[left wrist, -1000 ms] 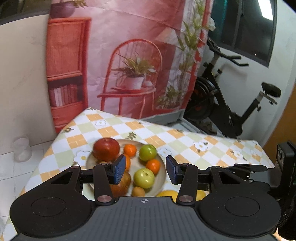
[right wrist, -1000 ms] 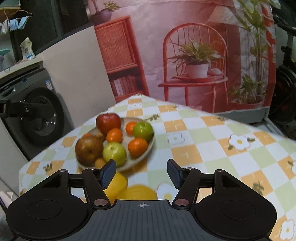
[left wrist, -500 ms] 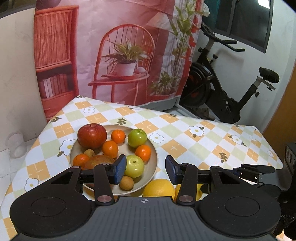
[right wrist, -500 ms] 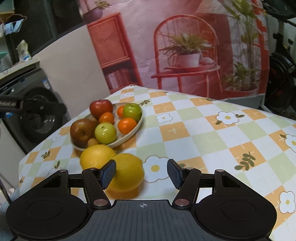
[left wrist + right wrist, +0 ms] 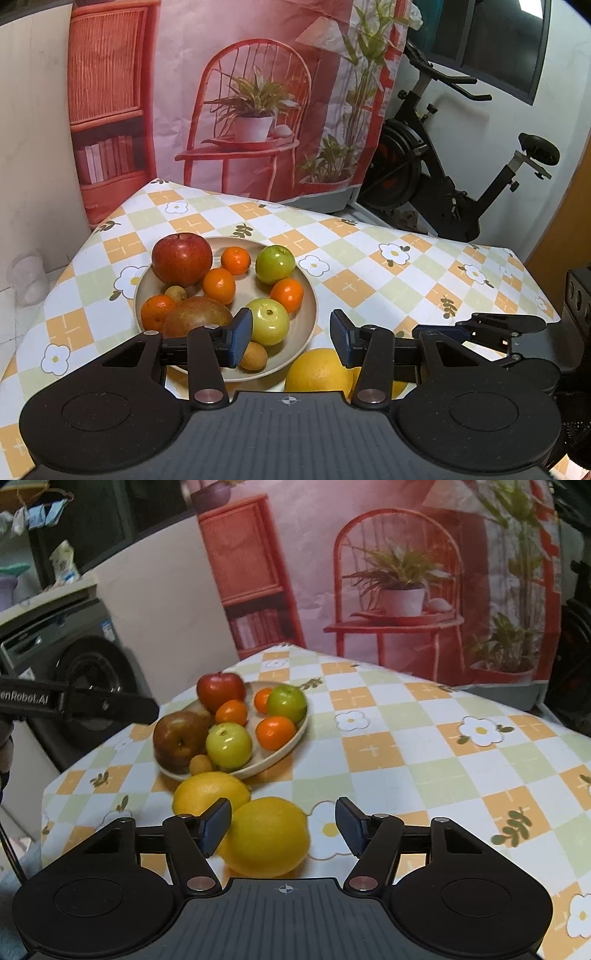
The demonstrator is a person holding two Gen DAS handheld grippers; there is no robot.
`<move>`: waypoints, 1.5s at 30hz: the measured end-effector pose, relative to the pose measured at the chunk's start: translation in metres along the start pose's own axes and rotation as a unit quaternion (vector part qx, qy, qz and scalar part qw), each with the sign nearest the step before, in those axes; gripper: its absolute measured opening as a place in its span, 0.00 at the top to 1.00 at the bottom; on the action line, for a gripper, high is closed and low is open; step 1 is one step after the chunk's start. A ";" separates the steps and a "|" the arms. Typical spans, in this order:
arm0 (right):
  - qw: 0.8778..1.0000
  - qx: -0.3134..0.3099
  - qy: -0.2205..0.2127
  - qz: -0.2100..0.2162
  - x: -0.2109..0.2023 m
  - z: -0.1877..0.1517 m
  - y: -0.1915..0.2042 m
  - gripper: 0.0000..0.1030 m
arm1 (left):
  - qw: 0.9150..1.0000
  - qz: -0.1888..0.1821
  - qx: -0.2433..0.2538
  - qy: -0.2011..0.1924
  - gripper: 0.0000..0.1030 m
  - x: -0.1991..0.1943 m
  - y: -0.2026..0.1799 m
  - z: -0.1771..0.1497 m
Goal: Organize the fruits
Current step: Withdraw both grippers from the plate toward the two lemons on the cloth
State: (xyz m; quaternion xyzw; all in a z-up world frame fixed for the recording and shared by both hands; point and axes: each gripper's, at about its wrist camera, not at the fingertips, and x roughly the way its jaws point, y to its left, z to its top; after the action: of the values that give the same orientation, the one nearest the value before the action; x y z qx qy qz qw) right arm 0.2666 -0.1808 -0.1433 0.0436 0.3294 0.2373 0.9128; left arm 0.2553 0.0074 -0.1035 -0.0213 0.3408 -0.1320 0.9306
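A beige plate (image 5: 312, 306) (image 5: 284, 749) holds a red apple (image 5: 181, 258), a brown pear (image 5: 197, 315), two green apples (image 5: 275, 264) (image 5: 267, 320), several small oranges and small brown fruits. Two yellow lemons lie on the cloth just in front of the plate (image 5: 211, 792) (image 5: 267, 836); one shows in the left wrist view (image 5: 318, 371). My left gripper (image 5: 291, 338) is open above the plate's near rim. My right gripper (image 5: 283, 829) is open, the nearer lemon between its fingers, not touched.
The table has a checked orange, green and white flowered cloth (image 5: 369, 266). Its edges drop off at left and right. An exercise bike (image 5: 443, 173) stands behind right, a washing machine (image 5: 66, 657) to the left. The right gripper's arm (image 5: 495, 325) shows in the left view.
Both grippers pulled back and lowered a little. The lemons and plate now sit closer and lower in view. The right gripper's fingers now flank the nearer lemon. Both stayed open.
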 end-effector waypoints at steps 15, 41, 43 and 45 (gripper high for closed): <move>0.999 0.036 -0.012 -0.019 -0.002 0.002 -0.020 0.50 | 1.000 -0.007 -0.010 0.006 0.53 0.005 0.002 -0.003; 0.990 0.112 -0.032 -0.079 -0.004 0.000 -0.060 0.52 | 1.000 -0.023 -0.001 0.011 0.53 0.018 -0.010 -0.001; 0.990 0.107 -0.036 -0.081 -0.006 0.001 -0.058 0.52 | 1.000 -0.025 -0.001 0.011 0.53 0.018 -0.011 -0.001; 0.991 0.098 -0.040 -0.081 -0.009 0.002 -0.055 0.52 | 1.000 -0.027 0.001 0.011 0.53 0.018 -0.012 -0.001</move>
State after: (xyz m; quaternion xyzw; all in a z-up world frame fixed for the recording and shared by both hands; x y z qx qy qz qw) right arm 0.2840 -0.2338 -0.1498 0.1158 0.3167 0.1276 0.9328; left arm 0.2653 -0.0088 -0.1143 -0.0285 0.3502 -0.1578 0.9229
